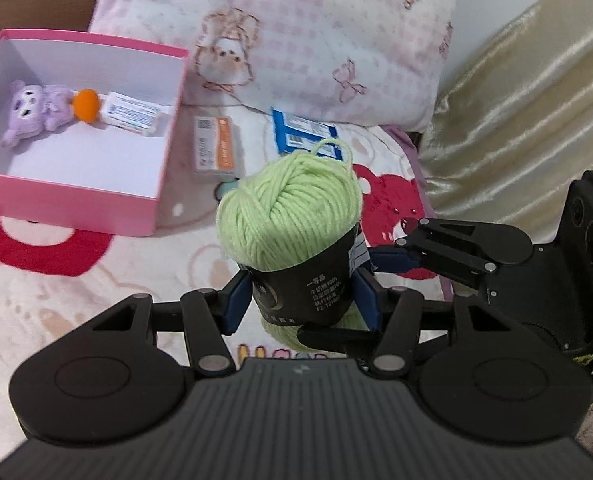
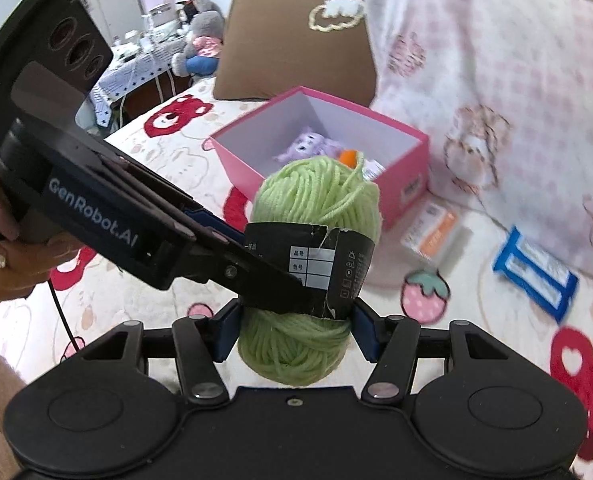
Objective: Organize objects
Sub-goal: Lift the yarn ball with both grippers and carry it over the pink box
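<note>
A green yarn ball (image 1: 292,216) with a black paper band is held above the bed by both grippers. My left gripper (image 1: 302,300) is shut on the band from both sides. My right gripper (image 2: 294,332) is shut on the same yarn ball (image 2: 316,196) lower down; it shows in the left wrist view (image 1: 400,256) coming in from the right. The pink box (image 1: 76,196) sits left of the yarn and holds a purple plush (image 1: 36,110), an orange ball (image 1: 86,104) and a white packet (image 1: 130,114).
An orange-and-white packet (image 1: 214,146) and a blue packet (image 1: 304,132) lie on the bear-print blanket (image 1: 96,300) beside the box. A pink-checked pillow (image 1: 316,40) lies behind them. A gold curtain (image 1: 516,112) hangs at the right. A brown cushion (image 2: 296,40) stands behind the box.
</note>
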`<state>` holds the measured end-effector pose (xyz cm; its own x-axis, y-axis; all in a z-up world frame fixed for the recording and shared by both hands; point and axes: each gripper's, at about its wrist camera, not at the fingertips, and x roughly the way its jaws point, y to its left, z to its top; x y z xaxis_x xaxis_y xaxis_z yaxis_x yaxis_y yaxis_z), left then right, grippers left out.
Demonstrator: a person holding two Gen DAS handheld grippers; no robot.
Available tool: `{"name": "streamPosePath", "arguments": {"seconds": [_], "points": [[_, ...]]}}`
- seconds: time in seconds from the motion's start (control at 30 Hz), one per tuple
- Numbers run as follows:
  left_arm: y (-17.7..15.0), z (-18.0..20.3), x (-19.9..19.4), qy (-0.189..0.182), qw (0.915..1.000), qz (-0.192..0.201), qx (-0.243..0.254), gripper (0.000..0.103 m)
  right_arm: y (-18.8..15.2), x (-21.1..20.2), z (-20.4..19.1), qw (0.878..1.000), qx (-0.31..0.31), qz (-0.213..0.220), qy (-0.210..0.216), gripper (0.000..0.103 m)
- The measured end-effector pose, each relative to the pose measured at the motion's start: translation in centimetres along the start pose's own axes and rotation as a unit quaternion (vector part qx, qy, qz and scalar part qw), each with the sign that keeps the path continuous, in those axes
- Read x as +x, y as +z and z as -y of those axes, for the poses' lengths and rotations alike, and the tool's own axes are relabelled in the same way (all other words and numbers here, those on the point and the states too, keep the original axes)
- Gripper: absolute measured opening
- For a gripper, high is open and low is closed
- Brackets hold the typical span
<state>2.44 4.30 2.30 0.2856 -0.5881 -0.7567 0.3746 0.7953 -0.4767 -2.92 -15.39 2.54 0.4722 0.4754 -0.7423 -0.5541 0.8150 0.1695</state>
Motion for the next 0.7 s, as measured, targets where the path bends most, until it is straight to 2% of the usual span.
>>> {"name": "streamPosePath", "arguments": {"seconds": [0.2, 0.43, 0.7], "points": [[1.9, -1.3, -3.3, 0.018, 0.9997, 0.008, -0.013, 0.055, 3.7, 0.3, -1.9, 0.999, -0.035, 0.007, 0.006, 0.063], [4.1, -2.8, -6.6, 0.043, 0.9977, 0.042, -0.03, 0.056, 7.7, 1.1, -3.4, 0.996, -0.083, 0.022, 0.005, 0.063], [6.6, -6.9, -7.1, 0.046, 0.9916, 0.072, -0.097, 0.057, 11.9, 4.8, -2.8, 0.994, -0.107, 0.017, 0.009, 0.062]]}}
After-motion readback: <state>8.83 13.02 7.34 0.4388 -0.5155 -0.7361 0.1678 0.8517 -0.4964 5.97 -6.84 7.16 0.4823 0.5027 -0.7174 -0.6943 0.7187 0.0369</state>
